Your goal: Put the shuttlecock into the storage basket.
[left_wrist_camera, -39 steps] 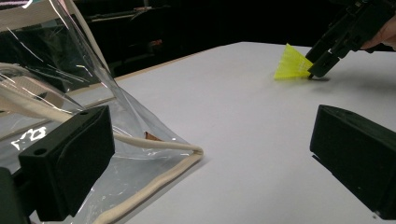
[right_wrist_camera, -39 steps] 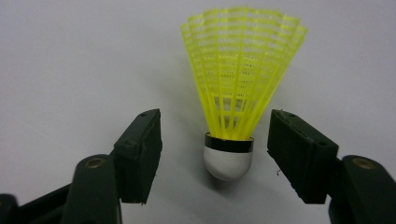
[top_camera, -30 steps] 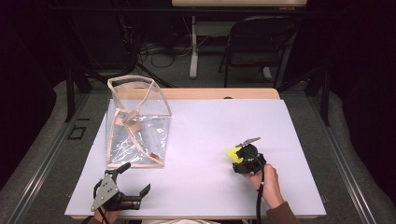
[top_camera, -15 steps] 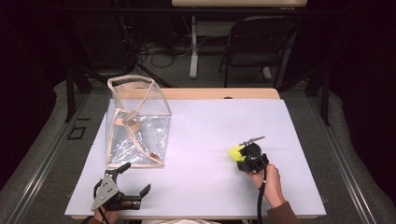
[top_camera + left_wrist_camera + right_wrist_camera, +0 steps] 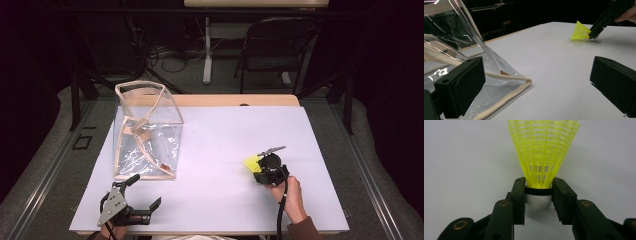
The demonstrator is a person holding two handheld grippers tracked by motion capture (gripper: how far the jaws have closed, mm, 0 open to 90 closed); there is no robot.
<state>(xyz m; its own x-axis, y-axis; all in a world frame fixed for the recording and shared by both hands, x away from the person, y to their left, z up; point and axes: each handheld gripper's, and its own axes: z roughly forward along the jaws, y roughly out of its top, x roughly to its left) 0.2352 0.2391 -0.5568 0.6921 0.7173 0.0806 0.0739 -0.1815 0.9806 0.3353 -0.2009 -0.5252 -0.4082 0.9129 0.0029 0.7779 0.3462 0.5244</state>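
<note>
Over on the left, a clear plastic bag with cream fabric trim and handles (image 5: pixel 146 135) stands open-topped on the white-topped table (image 5: pixel 215 200), its bottom edge lying on the surface. Just in front of it, near the table's near edge, the person's left hand holds the left gripper (image 5: pixel 149 195), its grey three-cornered plate facing up; its black jaws are spread wide with nothing between them, and in the left gripper view the bag's (image 5: pixel 461 57) cream-trimmed corner sits just beside the left jaw, while the rest of the gap shows bare table (image 5: pixel 554 75). Well apart, on the right half of the table, the right gripper (image 5: pixel 258 168) is held in the person's right hand (image 5: pixel 290 197), a black cable trailing back toward the sleeve. Its jaws are closed on a yellow plastic shuttlecock with a white rounded cap (image 5: pixel 252 164): in the right gripper view (image 5: pixel 538 195) the two pads pinch the shuttlecock (image 5: pixel 544 150) at the black band atop the cap, the netted skirt fanning away from the gripper. From the left gripper view the shuttlecock (image 5: pixel 580 31) sits low at the table surface at the tip of the right gripper (image 5: pixel 592 35); whether it touches the table I cannot tell.
</note>
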